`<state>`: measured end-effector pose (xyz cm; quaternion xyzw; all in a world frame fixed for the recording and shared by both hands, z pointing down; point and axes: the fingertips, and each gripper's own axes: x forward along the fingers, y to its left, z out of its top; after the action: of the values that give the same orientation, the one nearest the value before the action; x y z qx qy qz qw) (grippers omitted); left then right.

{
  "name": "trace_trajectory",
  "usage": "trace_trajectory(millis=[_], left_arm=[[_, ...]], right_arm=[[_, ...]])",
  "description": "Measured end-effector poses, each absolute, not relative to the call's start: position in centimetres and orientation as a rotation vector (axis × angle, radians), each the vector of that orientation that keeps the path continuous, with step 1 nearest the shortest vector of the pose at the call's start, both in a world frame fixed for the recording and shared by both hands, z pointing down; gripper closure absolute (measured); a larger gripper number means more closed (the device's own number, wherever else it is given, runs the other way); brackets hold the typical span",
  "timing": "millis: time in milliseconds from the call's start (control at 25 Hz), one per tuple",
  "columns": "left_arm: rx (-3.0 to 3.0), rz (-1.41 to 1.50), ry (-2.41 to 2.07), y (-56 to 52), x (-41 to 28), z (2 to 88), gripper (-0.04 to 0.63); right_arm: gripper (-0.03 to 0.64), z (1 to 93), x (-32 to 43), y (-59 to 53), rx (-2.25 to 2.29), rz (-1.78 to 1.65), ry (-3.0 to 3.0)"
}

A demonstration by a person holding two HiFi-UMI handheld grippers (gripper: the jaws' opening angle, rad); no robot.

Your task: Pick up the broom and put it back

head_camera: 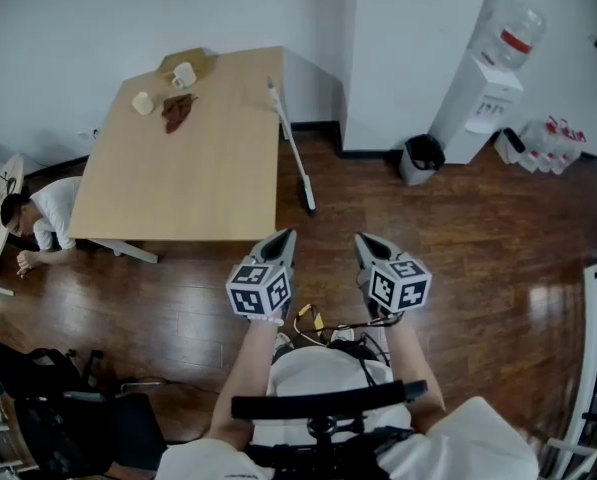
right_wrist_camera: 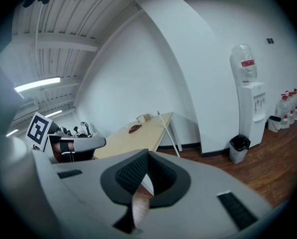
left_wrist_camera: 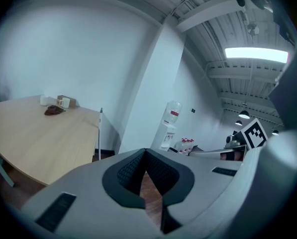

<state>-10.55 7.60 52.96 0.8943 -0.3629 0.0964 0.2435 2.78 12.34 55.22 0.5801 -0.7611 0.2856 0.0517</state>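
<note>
The broom (head_camera: pixel 293 148) is found propped against the right edge of the tabletop (head_camera: pixel 198 183). It is a slim, pale, straight pole, with its top end laid on the tabletop's edge near the far corner and its darker lower end set on the floor (head_camera: pixel 478 238). The floor is made up of dark, glossy wooden planks, while the tabletop is a smooth, light wood slab.

The left claw (head_camera: pixel 283 240) and the right claw (head_camera: pixel 364 242) are held side by side above the floor, well short of the broom, and both are pointed towards it. Each is capped by a cube with square black-and-white markers.

In the left gripper view, the left claw (left_wrist_camera: pixel 146 152) is seen closed. Its smooth grey shells are brought together at the tips, the black ribbed pads leave a diamond-shaped hollow behind them, and nothing is gripped. The broom (left_wrist_camera: pixel 99 133) is seen past it, at the tabletop's edge.

In the right gripper view, the right claw (right_wrist_camera: pixel 148 153) is likewise pressed together and empty, with the broom (right_wrist_camera: pixel 169 133) slanted beyond it.

On the tabletop's far end, two rounded pale mugs (head_camera: pixel 184 74) and a crumpled brown cloth (head_camera: pixel 177 111) are spotted.
</note>
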Motion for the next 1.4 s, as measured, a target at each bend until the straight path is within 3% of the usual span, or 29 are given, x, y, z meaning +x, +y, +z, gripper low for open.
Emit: trace_trajectory(millis=[800,1400], left_arm=[[2.389,0.261,-1.141,6.2,-4.2,53.6,0.606],[2.369,0.268,-1.109,-6.7,-2.3,55.2,0.606]], right_arm=[[0.609,56.6,9.4,10.2,1.620,0.874,-2.407],[0.609,58.1,11.8,-2.0,1.657,0.910,-2.356]])
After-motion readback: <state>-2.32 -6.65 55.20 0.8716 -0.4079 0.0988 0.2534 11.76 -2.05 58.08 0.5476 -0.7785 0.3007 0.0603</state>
